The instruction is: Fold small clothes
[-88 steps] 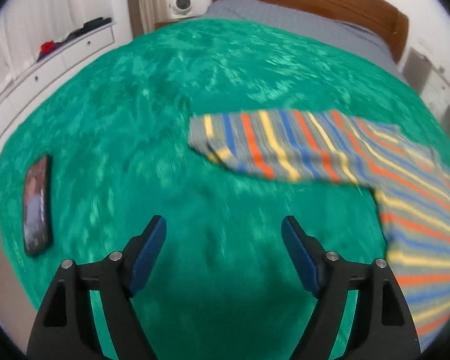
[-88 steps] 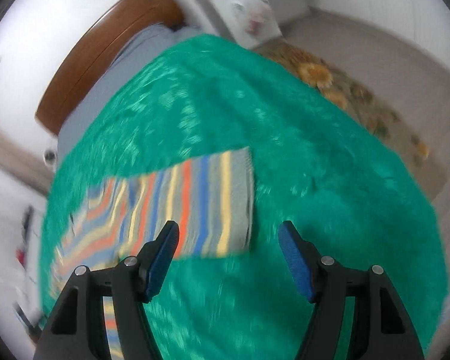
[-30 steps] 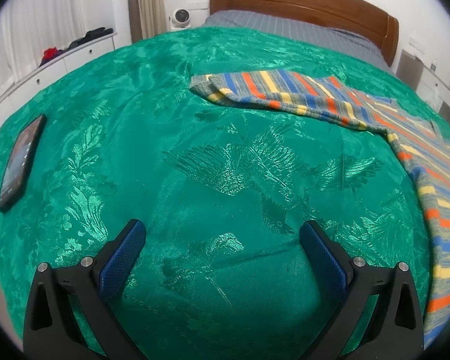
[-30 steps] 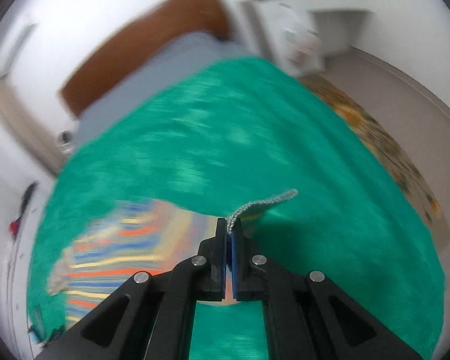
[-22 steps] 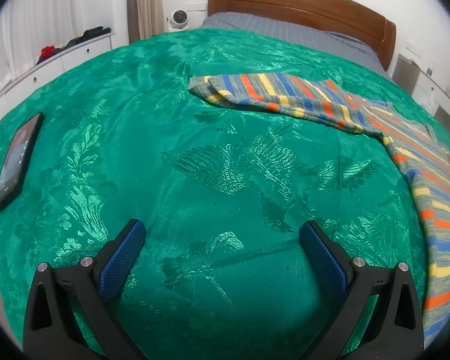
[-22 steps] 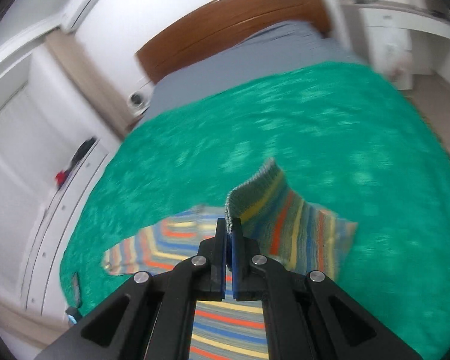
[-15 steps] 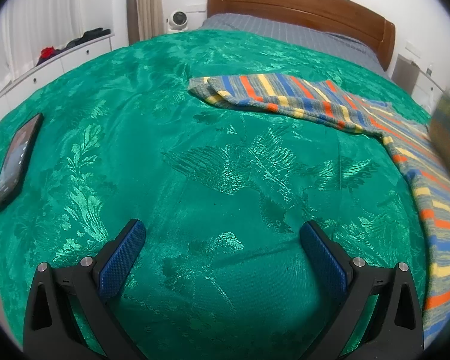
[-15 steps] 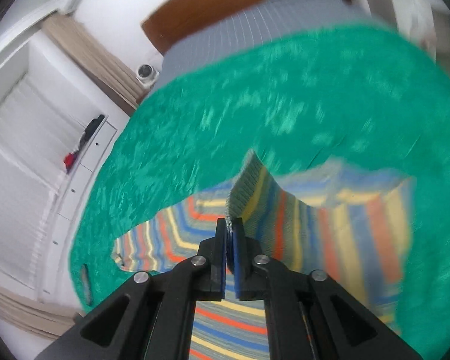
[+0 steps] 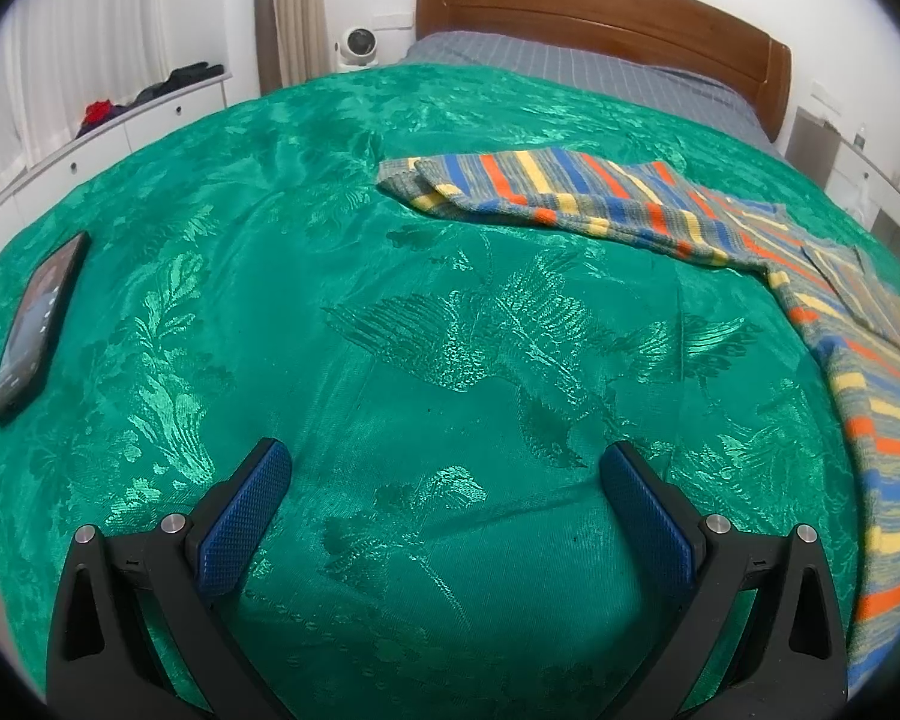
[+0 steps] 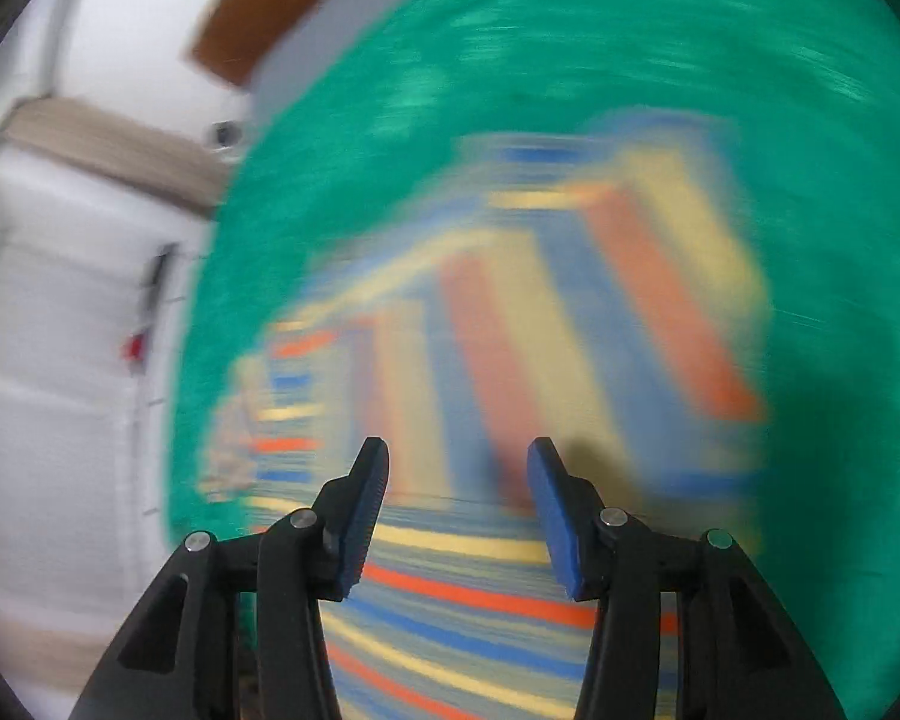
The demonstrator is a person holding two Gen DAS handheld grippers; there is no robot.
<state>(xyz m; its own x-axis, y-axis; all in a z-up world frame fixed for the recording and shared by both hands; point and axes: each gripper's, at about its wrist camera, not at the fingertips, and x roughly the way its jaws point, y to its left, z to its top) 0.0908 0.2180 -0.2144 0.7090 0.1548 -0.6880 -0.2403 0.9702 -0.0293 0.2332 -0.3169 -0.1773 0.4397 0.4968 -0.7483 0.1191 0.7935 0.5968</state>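
A striped knitted sweater (image 9: 600, 198) in blue, orange, yellow and grey lies on the green bedspread (image 9: 438, 312), its left sleeve stretched toward the middle and its body at the right edge. My left gripper (image 9: 444, 498) is open and empty, low over bare bedspread, well short of the sleeve. In the blurred right wrist view my right gripper (image 10: 457, 474) is open and empty just above the sweater (image 10: 570, 324), whose right sleeve lies folded over the body.
A black phone (image 9: 39, 318) lies on the bedspread at the far left. A wooden headboard (image 9: 600, 6) and grey sheet are at the far end. White drawers (image 9: 120, 126) run along the left wall, with a small fan (image 9: 357, 48) beside the bed.
My right gripper was shut on the sleeve end and carried it over the body; now it is open and the sleeve lies folded on the sweater. My left gripper has not moved.
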